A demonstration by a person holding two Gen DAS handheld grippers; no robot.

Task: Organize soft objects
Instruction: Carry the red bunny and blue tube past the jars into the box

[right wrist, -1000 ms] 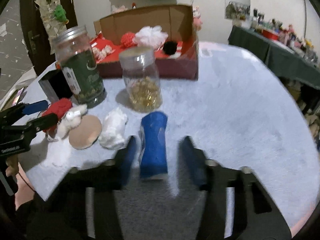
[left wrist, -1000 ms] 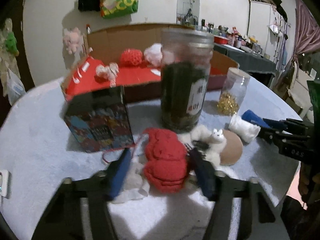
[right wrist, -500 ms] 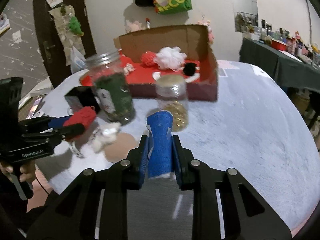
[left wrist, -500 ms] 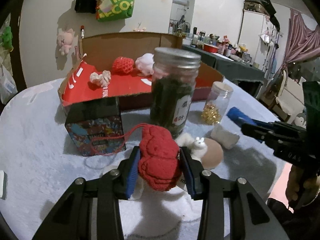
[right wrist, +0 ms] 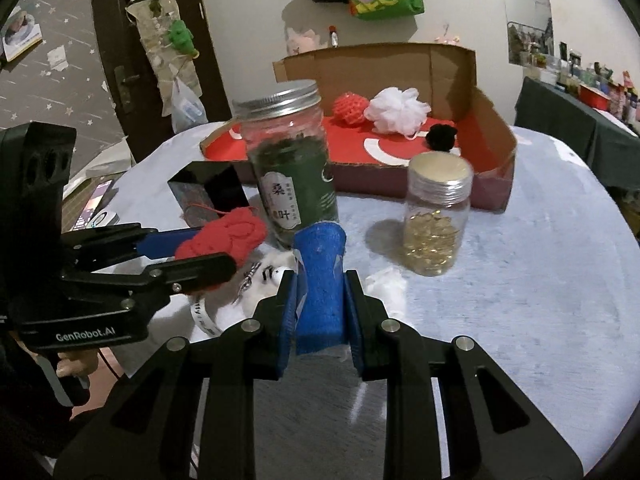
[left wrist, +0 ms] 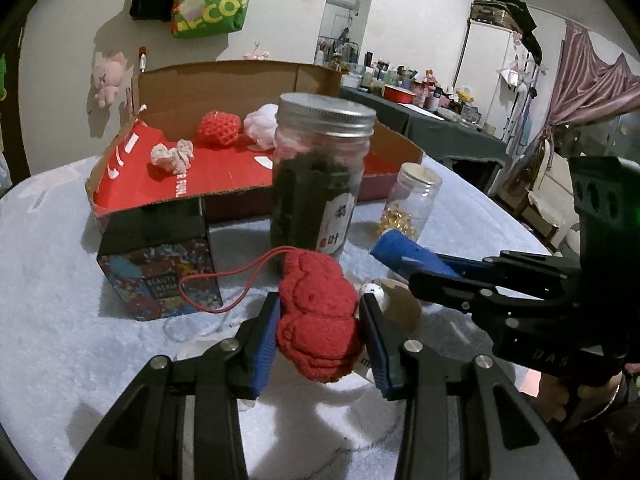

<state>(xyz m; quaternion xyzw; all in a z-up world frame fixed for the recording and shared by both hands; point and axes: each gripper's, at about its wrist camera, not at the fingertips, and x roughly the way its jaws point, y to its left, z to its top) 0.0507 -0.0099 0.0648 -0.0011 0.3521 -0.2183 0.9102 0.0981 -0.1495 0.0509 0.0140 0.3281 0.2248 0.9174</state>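
Note:
My left gripper (left wrist: 320,322) is shut on a red knitted plush (left wrist: 318,316) with a red cord, held above the table; it also shows at the left of the right wrist view, the left gripper (right wrist: 208,248) gripping the red plush (right wrist: 224,236). My right gripper (right wrist: 320,304) is shut on a blue rolled cloth (right wrist: 320,280), also lifted; the blue cloth (left wrist: 404,254) appears at the right of the left wrist view. The open cardboard box (right wrist: 492,152) with a red floor holds a red mesh ball (right wrist: 350,108), a white pouf (right wrist: 398,110) and a black pompom (right wrist: 440,138).
A tall jar of dark leaves (left wrist: 320,176) and a small jar of gold bits (right wrist: 434,216) stand between the grippers and the box. A dark printed carton (left wrist: 158,268) sits at left. A white plush (right wrist: 268,280), a tan disc (left wrist: 400,304) and a white cloth (right wrist: 386,286) lie below.
Both grippers closed on their items, the left on the red plush and the right on the blue cloth, and lifted them off the table. The right gripper moved closer to the left one.

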